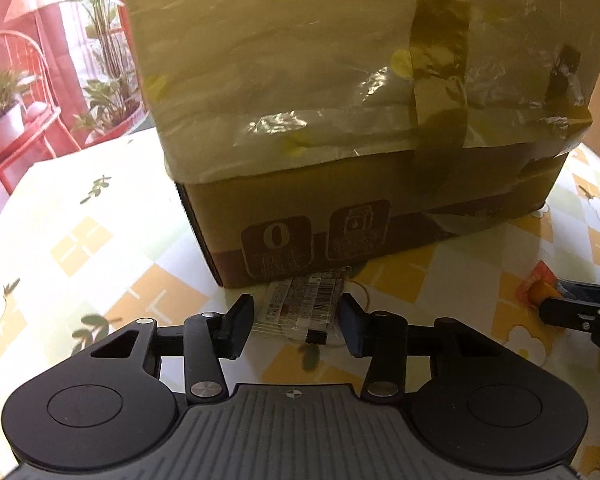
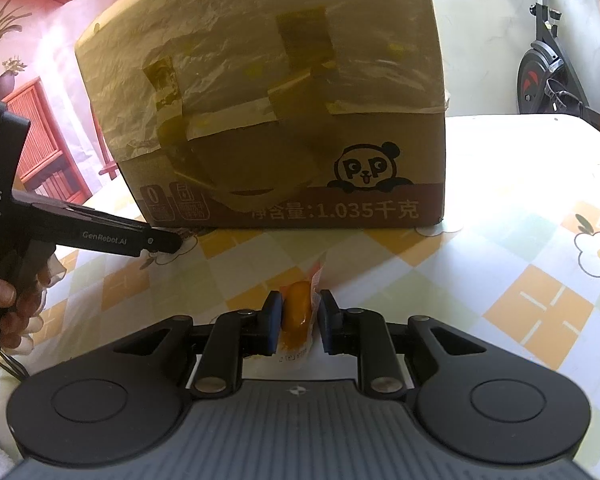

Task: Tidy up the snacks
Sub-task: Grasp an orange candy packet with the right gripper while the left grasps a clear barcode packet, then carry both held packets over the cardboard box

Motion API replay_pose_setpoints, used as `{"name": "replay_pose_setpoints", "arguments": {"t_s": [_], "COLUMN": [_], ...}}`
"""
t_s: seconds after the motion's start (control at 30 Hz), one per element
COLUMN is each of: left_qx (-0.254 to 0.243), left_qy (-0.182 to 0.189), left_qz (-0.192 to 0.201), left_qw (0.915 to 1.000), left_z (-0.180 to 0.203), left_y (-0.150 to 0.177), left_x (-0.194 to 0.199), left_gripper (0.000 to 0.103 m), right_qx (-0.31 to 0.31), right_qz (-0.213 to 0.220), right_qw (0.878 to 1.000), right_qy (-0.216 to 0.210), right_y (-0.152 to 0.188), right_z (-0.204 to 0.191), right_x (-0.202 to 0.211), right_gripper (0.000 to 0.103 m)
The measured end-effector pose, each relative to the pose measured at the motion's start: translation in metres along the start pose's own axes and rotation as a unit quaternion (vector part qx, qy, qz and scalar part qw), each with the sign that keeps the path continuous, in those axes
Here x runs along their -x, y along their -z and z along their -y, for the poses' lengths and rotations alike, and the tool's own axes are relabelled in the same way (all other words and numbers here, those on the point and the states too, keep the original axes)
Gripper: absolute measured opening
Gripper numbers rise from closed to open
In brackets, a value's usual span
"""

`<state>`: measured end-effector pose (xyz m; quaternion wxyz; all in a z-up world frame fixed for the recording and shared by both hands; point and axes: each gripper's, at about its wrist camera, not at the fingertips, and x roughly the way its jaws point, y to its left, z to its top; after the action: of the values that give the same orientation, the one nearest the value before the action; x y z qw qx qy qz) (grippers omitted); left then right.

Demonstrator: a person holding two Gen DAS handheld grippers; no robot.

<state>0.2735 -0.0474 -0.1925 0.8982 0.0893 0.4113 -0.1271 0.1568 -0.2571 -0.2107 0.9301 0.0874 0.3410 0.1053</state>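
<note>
The tablecloth (image 2: 520, 208), pale with yellow checks and white flowers, covers the tabletop, and the biggest thing on it is a cardboard box (image 2: 284, 152) standing toward the far edge, its upper part wrapped in crinkled plastic held down with strips of brown tape, a panda printed on its front face. Whether anything is already inside the box cannot be told — its top is out of sight in both views. The left gripper (image 1: 296, 326) sits low at the box's near left corner with its jaws spread wide on either side of a flat clear snack packet (image 1: 300, 306) printed with barcodes; the packet lies on the cloth, its far end touching or slipping just under the foot of the box, and neither jaw touches it yet. The right gripper (image 2: 298, 320) is nearer the middle of the tabletop, in front of the box, with its jaws drawn in narrow around a small orange snack (image 2: 296, 312) in a clear wrapper, the pads pressing on both sides so it appears gripped. Judging by this, the sorting is at an early or middle stage: one snack is in hand but not yet put anywhere, a second waits to be picked up, and no tidy group of snacks shows anywhere.
</note>
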Motion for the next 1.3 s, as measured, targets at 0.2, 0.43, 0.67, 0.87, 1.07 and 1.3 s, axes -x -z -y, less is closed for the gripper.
{"name": "replay_pose_setpoints", "arguments": {"t_s": [0.2,0.43,0.67,0.87,1.07,1.3], "left_qx": [0.01,0.028,0.073,0.072,0.063,0.051], "left_qy": [0.02,0.029,0.034,0.019,0.014,0.031], "left_qz": [-0.009,-0.012,0.001,0.042,0.084,0.12], "left_qw": [0.9997,0.9991,0.9967,0.9964,0.9944,0.9909], "left_z": [-0.002,-0.002,-0.019,-0.027,-0.032,-0.022], "left_y": [0.017,0.047,0.059,0.043,0.036,0.025], "left_x": [0.019,0.044,0.055,0.072,0.091,0.106], "left_gripper": [0.048,0.048,0.048,0.047,0.047,0.048], "right_qx": [-0.002,-0.004,-0.002,0.002,0.014,0.019], "right_qz": [0.0,0.0,0.0,-0.001,-0.003,0.041], "right_qw": [1.0,1.0,1.0,1.0,1.0,0.999], "right_qy": [-0.002,-0.004,-0.003,0.001,0.011,0.006], "right_y": [-0.001,-0.002,-0.002,-0.002,-0.005,-0.024], "right_z": [0.001,0.002,0.001,-0.001,-0.008,-0.012], "right_x": [0.001,0.001,0.001,0.0,0.003,0.031], "right_gripper": [0.021,0.021,0.021,0.021,0.019,0.019]}}
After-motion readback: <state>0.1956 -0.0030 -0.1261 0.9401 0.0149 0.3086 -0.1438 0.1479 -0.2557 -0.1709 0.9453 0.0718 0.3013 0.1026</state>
